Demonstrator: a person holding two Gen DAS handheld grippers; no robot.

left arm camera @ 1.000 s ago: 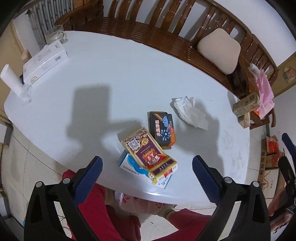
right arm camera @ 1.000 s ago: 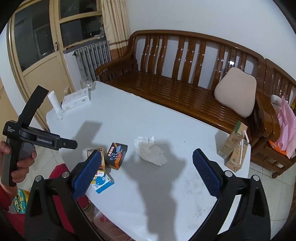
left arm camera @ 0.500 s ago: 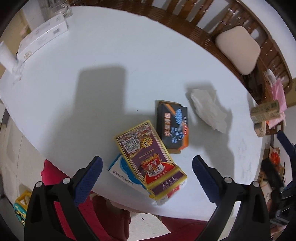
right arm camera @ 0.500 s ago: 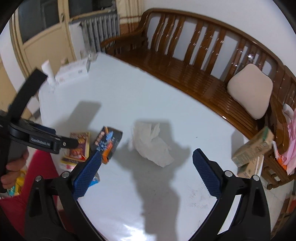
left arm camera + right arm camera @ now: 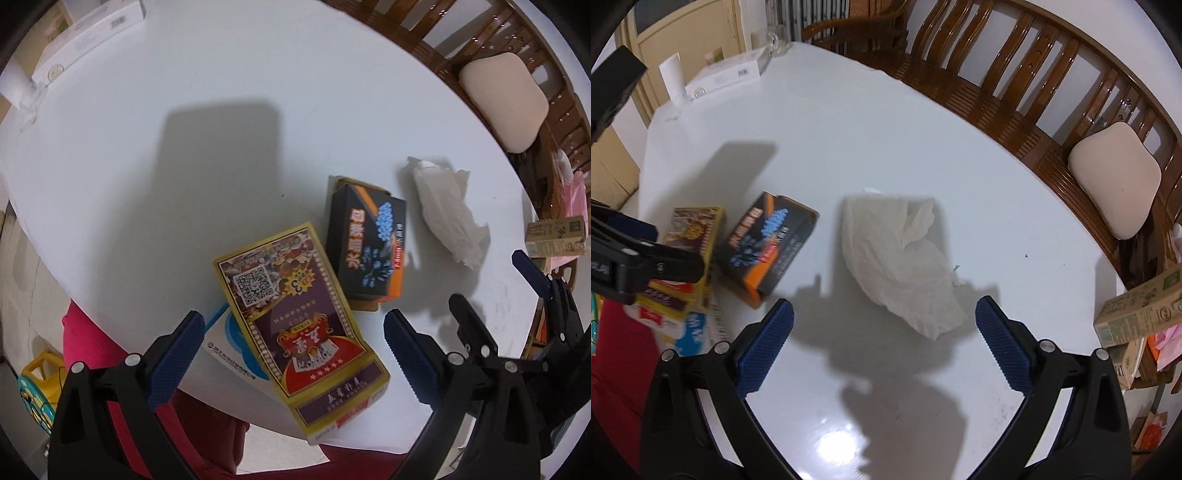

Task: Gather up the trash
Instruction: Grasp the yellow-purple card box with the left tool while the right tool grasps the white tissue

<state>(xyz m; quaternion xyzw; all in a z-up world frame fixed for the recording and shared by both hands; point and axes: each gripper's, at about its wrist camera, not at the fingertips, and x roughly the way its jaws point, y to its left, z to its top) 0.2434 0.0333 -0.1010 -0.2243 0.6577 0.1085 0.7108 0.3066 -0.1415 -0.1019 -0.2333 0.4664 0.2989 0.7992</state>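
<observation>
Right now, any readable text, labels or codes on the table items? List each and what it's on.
Nothing quotable as text.
yellow box: QR code, five stars; Chinese print too blurred to quote.
black box: Chinese lettering, blurred.
long white box: barcode, too small.
carton: print unreadable.

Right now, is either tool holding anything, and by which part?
Nothing is held. The left tool is open above the yellow and purple card box; the right tool is open over the crumpled white tissue.

White table (image 5: pixel 871 125) with crumpled tissue (image 5: pixel 905 254), black box (image 5: pixel 768 240) (tilted), white carton (image 5: pixel 727 74).
</observation>
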